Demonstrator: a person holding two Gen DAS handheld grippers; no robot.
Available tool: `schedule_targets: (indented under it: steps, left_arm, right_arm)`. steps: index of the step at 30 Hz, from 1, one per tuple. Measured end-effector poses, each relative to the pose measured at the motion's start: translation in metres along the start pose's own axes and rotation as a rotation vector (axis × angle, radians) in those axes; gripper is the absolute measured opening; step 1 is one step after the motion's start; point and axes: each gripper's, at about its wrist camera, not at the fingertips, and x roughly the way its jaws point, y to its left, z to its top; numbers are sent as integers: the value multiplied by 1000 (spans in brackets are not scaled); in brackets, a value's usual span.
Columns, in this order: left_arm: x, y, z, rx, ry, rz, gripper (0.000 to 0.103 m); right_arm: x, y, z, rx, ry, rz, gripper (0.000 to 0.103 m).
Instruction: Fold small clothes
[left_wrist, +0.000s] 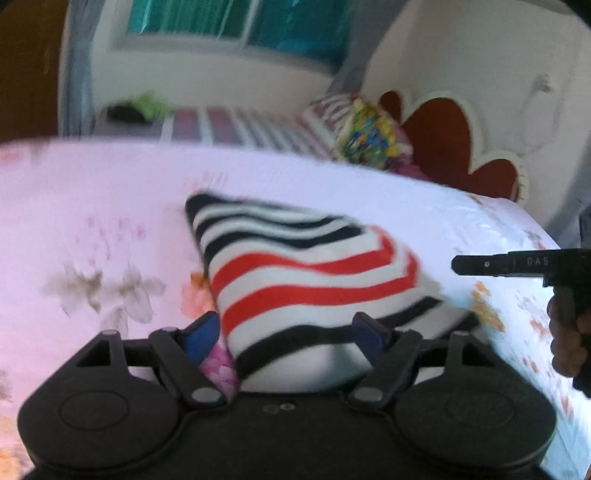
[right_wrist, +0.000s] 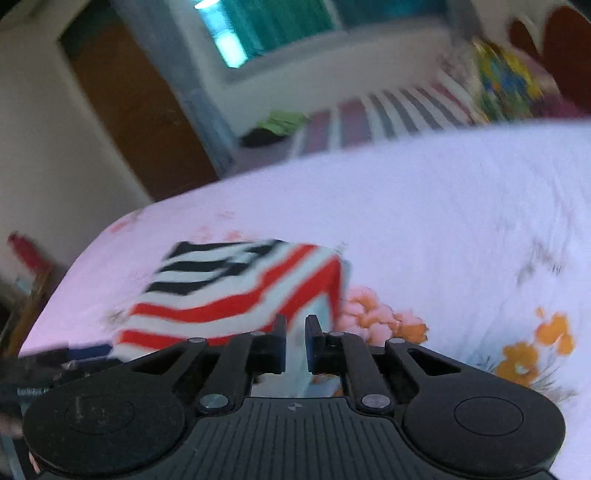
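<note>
Left claw (left_wrist: 291, 334) is spread wide around the near edge of the striped garment (left_wrist: 303, 273), folded on the bed (left_wrist: 92, 206); nothing is gripped. Right claw (right_wrist: 295, 345), nearly closed and empty, is held at the garment's 3 o'clock side. Before finishing, the edges should be checked square.

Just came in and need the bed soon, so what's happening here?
A person is folding a small striped garment on the floral bedsheet, using a handheld claw in each hand. The garment already lies in a compact folded shape. The left claw is open, its fingers either side of the garment's near edge. The right claw is nearly closed with nothing between its fingers, hovering just beside the garment.
</note>
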Motion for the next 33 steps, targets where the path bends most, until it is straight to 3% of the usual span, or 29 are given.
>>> schedule_targets:
  steps: [4, 8, 11, 16, 22, 24, 27, 31, 33]
  left_arm:
    - [-17, -39, -11, 123, -8, -26, 78]
    - [13, -60, -41, 234, 128, 83, 82]
    - [20, -79, -64, 364, 73, 172, 86]
    - [26, -81, -70, 335, 35, 192, 88]
    - [21, -74, -74, 309, 44, 181, 91]
    - [23, -65, -75, 238, 58, 172, 92]
    - [27, -36, -78, 15, 90, 104, 95]
    - [27, -45, -79, 47, 70, 146, 97]
    - [23, -63, -80, 155, 39, 241, 102]
  right_arm:
    - [-9, 42, -28, -190, 56, 16, 10]
    - [16, 47, -69, -296, 174, -111, 10]
    - [19, 42, -84, -258, 135, -105, 9]
    - [19, 48, -95, -292, 102, -135, 9]
    - [14, 49, -94, -292, 102, -142, 9]
    - [15, 50, -95, -295, 102, -149, 9]
    - [15, 51, -97, -292, 96, -161, 9]
    - [16, 54, -97, -273, 92, -178, 9]
    - [16, 52, -96, -246, 93, -173, 9]
